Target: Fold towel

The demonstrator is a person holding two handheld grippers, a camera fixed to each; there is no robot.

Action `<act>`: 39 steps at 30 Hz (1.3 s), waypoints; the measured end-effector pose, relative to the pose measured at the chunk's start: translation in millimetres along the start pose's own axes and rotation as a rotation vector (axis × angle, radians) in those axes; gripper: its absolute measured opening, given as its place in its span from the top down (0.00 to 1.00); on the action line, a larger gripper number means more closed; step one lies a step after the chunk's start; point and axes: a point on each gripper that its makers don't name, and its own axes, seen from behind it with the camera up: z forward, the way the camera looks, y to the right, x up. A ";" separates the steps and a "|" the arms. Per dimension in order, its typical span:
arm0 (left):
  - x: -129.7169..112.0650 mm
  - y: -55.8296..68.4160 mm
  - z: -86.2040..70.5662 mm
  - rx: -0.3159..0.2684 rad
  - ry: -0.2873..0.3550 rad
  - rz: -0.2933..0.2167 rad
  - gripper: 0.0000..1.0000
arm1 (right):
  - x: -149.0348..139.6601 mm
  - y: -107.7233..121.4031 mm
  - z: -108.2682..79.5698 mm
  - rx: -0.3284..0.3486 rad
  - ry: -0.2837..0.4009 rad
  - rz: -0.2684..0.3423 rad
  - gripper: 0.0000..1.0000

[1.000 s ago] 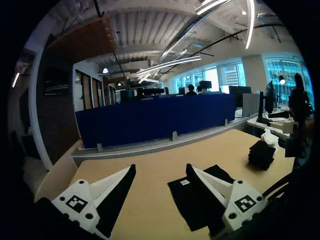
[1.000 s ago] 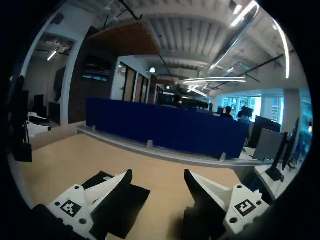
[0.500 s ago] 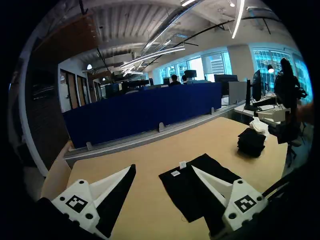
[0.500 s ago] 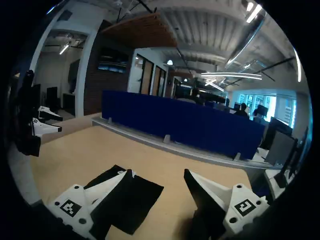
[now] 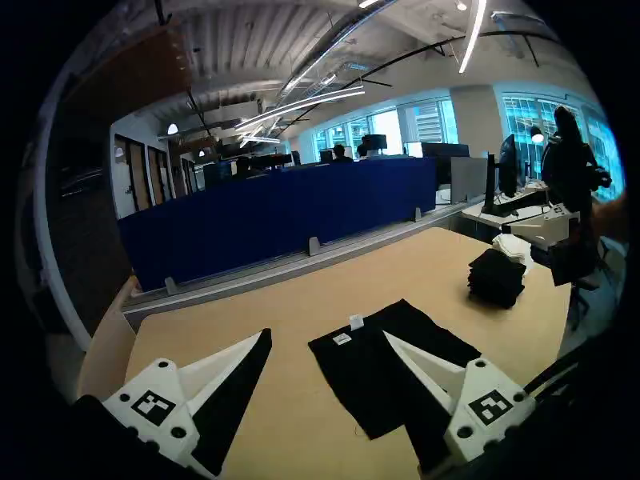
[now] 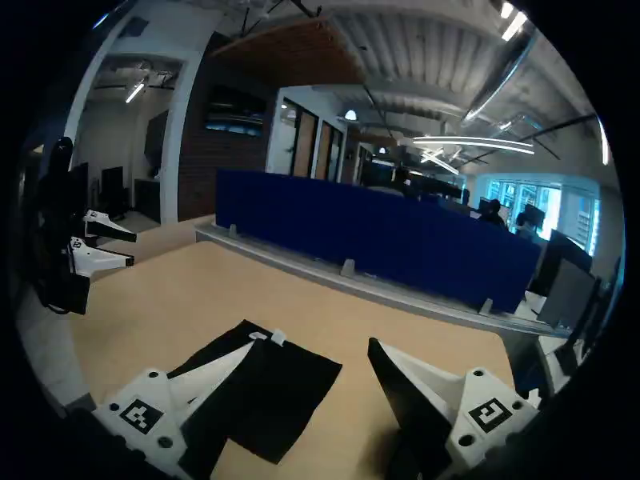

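A black towel (image 5: 376,372) with a small white tag lies flat on the wooden table (image 5: 336,300). In the left gripper view it sits under my right-hand finger. My left gripper (image 5: 324,364) is open above the table, holding nothing. In the right gripper view the same black towel (image 6: 276,388) lies under my left-hand finger. My right gripper (image 6: 316,372) is open too, with nothing between its fingers. The left gripper (image 6: 100,240) is also seen far off at the left edge of the right gripper view.
A stack of folded dark towels (image 5: 496,276) with a white one behind it stands at the table's far right. A blue divider screen (image 5: 280,216) runs along the back edge. Monitors and a standing person (image 5: 570,172) are off to the right.
Both views have swung so the towel shows more fully and sits nearer the centre. The stack has shifted left in the left gripper view. Both grippers stay open.
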 end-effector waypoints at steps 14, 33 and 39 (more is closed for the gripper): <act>-18.8 9.1 4.8 -0.026 -0.038 -0.010 0.07 | -19.3 -7.2 2.6 0.010 -0.037 -0.002 0.00; -62.1 17.1 23.8 -0.065 -0.120 0.011 0.07 | -60.5 -6.6 16.9 0.016 -0.086 0.004 0.00; -77.8 22.4 33.1 -0.084 -0.151 0.019 0.07 | -76.7 -7.6 23.9 0.022 -0.107 0.002 0.00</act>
